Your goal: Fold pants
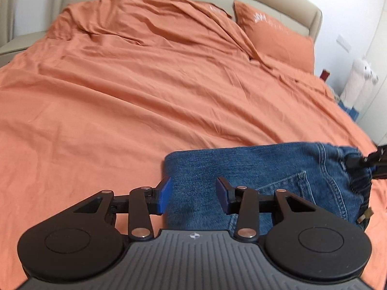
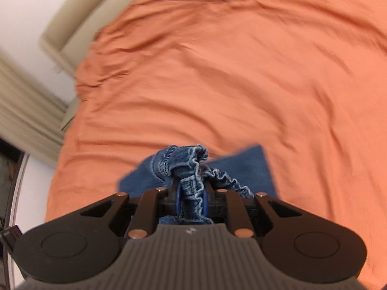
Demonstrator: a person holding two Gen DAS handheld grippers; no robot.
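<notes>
Blue jeans lie folded on the orange bed cover, a back pocket showing. My left gripper is open and empty, its blue pads just above the left end of the jeans. My right gripper is shut on a bunched, elastic edge of the jeans and holds it up off the bed. The right gripper also shows in the left wrist view, at the right end of the jeans.
The orange bed cover fills most of both views. An orange pillow lies at the far right by the beige headboard. The bed's edge and a white wall are at right.
</notes>
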